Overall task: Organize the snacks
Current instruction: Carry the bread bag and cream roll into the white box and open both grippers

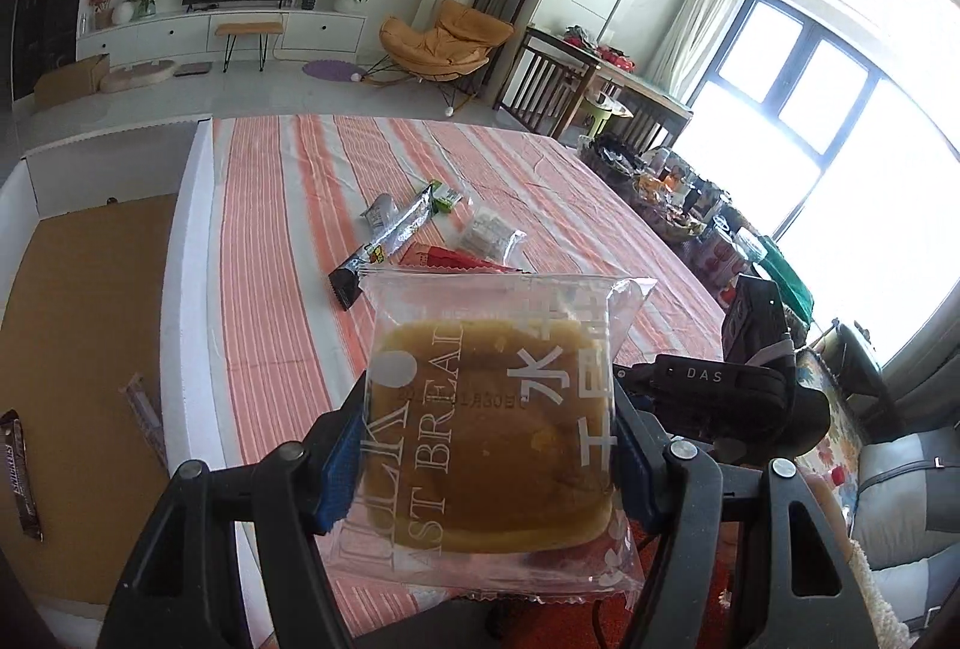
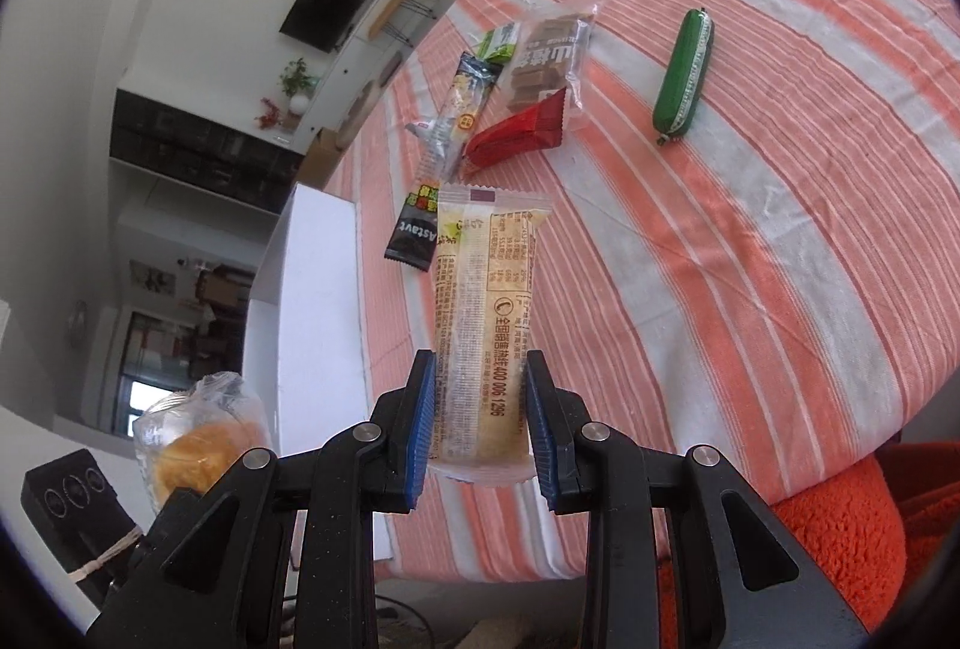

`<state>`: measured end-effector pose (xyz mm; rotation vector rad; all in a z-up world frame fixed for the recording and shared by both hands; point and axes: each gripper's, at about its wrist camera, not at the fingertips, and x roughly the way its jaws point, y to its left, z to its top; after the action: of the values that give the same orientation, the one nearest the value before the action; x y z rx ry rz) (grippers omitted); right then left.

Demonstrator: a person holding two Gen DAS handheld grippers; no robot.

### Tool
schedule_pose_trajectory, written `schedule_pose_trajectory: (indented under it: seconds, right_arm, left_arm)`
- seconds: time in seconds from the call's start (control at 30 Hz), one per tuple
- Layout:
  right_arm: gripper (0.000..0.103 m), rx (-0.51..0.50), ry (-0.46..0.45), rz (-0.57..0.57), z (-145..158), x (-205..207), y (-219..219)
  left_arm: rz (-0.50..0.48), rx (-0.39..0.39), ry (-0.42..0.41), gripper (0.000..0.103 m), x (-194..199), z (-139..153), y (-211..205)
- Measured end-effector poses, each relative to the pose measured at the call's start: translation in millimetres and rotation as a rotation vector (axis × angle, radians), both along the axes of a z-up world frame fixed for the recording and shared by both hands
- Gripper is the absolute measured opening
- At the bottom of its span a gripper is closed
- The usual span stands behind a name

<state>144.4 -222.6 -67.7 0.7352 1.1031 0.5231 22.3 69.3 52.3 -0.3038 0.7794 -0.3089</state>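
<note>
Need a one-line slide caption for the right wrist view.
Right gripper shut on a long pale snack packet above the striped tablecloth.

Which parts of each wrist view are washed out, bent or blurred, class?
Left wrist view: the window is blown out to white, and the striped tablecloth bows with fisheye distortion. Right wrist view: even light with no glare; the tablecloth's stripes curve strongly; the bread packet at the lower left looks soft, while print on the snack bar stays readable.
</note>
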Motion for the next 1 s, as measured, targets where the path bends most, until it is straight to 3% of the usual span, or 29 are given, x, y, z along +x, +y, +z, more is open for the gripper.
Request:
schedule_pose_trajectory:
  seconds: [0.2,0.37,0.53,0.63,0.7,0.73,0.77,0.8,0.9,1.0]
  right_arm:
    - [0.030,0.006,-0.075,0.111,32,-3,46]
    - [0.030,0.019,-0.152,0.269,65,-6,117]
    - [0.030,0.037,-0.214,0.466,90,-21,203]
    - [0.030,0.015,-0.239,0.563,91,-36,251]
    - [0.034,-0.020,-0.254,0.602,84,-40,277]
    - [0.039,-0.040,-0.260,0.604,80,-41,286]
    - [0.054,-0.047,-0.254,0.604,76,-40,292]
    - [0.061,-0.039,-0.245,0.599,72,-39,294]
    - [0.064,-0.041,-0.270,0.569,69,-35,283]
    - [0.064,-0.155,-0.360,0.497,69,-30,257]
  left_arm:
    - [0.171,-0.031,-0.044,0.068,-25,31,91]
    - [0.387,0.069,-0.030,0.068,-42,29,177]
    - [0.545,0.164,0.031,0.068,-52,2,231]
    - [0.603,0.189,0.086,0.068,-51,-26,245]
    - [0.639,0.204,0.123,0.080,-48,-44,251]
    - [0.645,0.201,0.135,0.083,-48,-52,253]
    - [0.647,0.193,0.144,0.085,-47,-58,254]
    - [0.649,0.191,0.150,0.085,-46,-63,254]
    - [0.661,0.204,0.147,0.089,-46,-66,247]
    - [0.633,0.177,0.101,0.096,-42,-61,228]
